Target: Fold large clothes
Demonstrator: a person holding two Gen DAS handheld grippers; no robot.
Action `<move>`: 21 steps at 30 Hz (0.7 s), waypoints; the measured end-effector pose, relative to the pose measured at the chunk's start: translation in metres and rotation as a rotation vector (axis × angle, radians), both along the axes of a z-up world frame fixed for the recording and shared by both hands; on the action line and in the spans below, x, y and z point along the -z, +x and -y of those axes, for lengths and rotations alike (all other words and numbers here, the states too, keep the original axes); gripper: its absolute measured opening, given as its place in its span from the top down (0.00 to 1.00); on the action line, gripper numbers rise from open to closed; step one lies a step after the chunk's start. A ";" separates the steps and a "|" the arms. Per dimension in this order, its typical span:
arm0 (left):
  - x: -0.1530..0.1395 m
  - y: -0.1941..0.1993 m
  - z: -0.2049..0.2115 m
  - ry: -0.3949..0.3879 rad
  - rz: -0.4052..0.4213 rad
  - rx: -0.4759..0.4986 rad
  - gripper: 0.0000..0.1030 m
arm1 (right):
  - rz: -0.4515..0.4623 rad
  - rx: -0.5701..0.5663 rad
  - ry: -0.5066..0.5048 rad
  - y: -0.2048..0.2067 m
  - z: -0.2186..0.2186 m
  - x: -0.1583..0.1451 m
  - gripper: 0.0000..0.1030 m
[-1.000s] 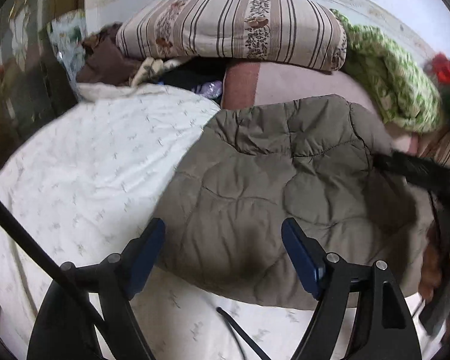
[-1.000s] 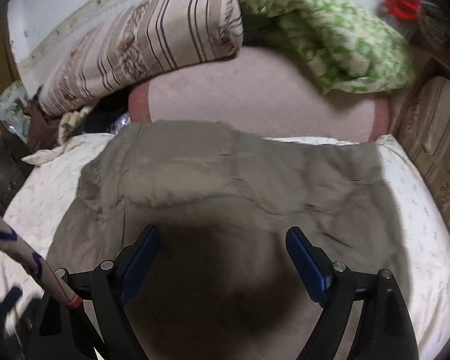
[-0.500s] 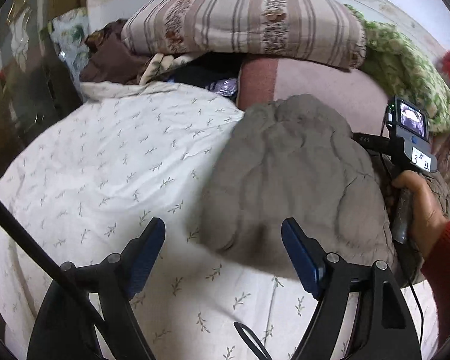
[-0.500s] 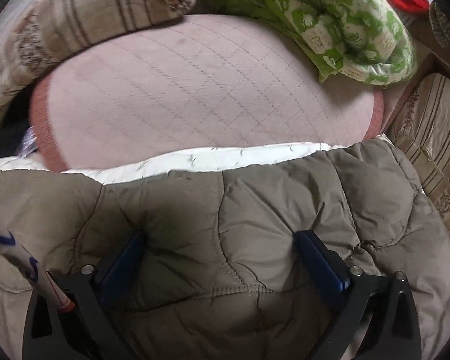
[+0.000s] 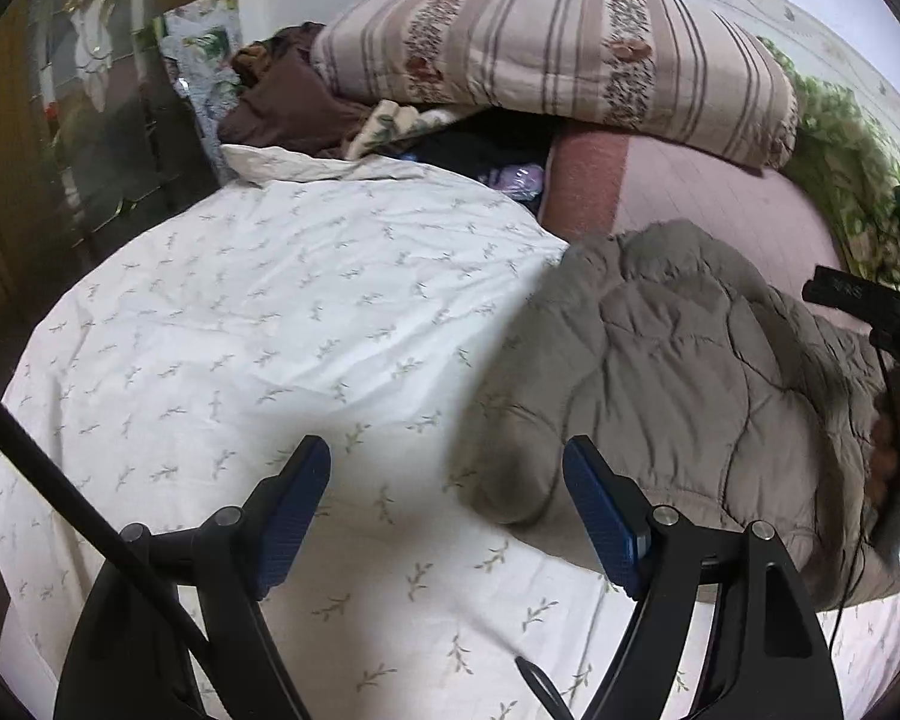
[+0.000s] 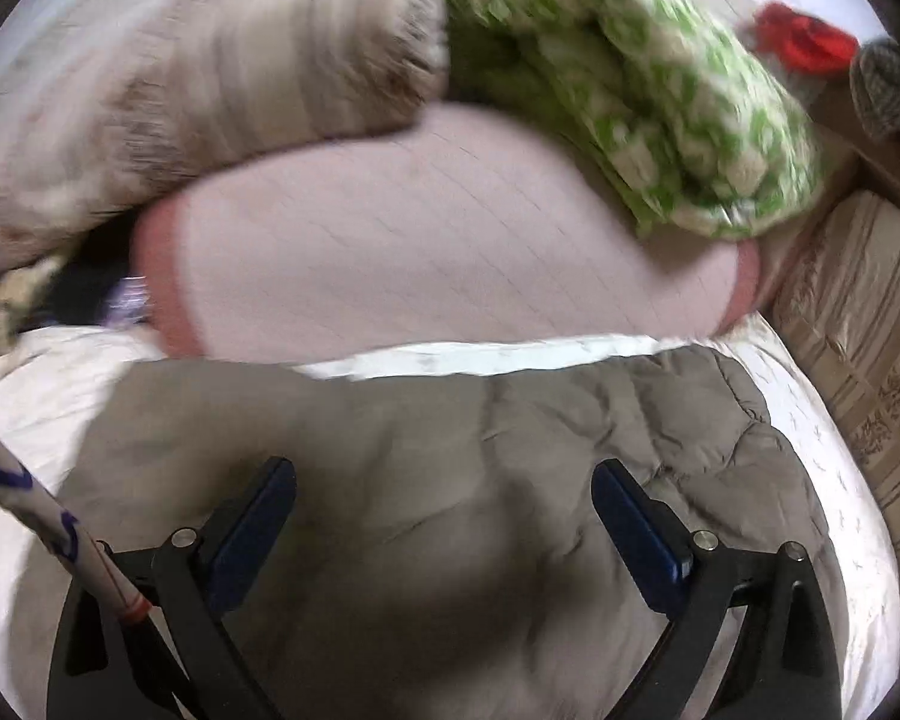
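A grey-brown quilted jacket (image 5: 678,372) lies bunched on the white leaf-print sheet (image 5: 258,324), on the right in the left wrist view. My left gripper (image 5: 447,510) hangs open over bare sheet, and its right finger (image 5: 600,516) is close to the jacket's near left edge. In the right wrist view, which is blurred, the jacket (image 6: 450,438) fills the lower half. My right gripper (image 6: 444,516) stands wide open just above it, with nothing pinched. The right gripper's body (image 5: 858,294) and the hand that holds it show at the right edge of the left wrist view.
A striped folded quilt (image 5: 558,54) and a green patterned blanket (image 6: 630,78) lie at the back on a pink quilted mat (image 6: 438,240). Brown clothes (image 5: 282,108) are heaped at the back left. A striped cushion (image 6: 858,312) borders the bed's right side.
My left gripper has slid left off the jacket onto bare sheet. The jacket has bunched up toward the right. My right gripper dipped to the jacket's far edge, then drew back above it.
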State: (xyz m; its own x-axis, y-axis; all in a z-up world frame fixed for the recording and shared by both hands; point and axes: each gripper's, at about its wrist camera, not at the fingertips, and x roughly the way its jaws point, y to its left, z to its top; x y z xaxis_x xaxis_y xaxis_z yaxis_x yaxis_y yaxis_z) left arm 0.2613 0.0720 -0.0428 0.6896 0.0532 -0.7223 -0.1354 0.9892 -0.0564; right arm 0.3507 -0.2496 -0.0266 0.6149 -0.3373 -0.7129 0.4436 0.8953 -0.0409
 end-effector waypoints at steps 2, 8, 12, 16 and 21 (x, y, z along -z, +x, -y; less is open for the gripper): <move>0.001 0.000 -0.003 -0.011 -0.010 -0.004 0.23 | -0.005 -0.082 0.012 -0.009 -0.031 -0.002 0.02; 0.003 0.002 -0.001 -0.015 -0.025 0.011 0.23 | -0.114 -0.131 -0.028 0.019 -0.086 0.055 0.00; 0.007 0.006 0.003 -0.005 -0.038 0.021 0.23 | -0.133 -0.094 -0.095 0.043 -0.089 0.077 0.00; 0.008 0.005 0.002 -0.015 -0.049 0.022 0.23 | -0.138 -0.121 -0.071 0.039 -0.080 0.062 0.00; 0.008 0.002 0.005 -0.013 -0.046 0.028 0.23 | -0.062 -0.071 -0.089 -0.007 -0.050 0.034 0.00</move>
State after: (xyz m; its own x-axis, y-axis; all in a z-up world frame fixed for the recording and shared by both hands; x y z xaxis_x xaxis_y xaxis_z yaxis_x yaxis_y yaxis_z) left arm 0.2636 0.0671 -0.0513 0.6564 0.0246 -0.7540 -0.1108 0.9918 -0.0640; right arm 0.3434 -0.1998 -0.0603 0.5949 -0.3580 -0.7197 0.3733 0.9160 -0.1471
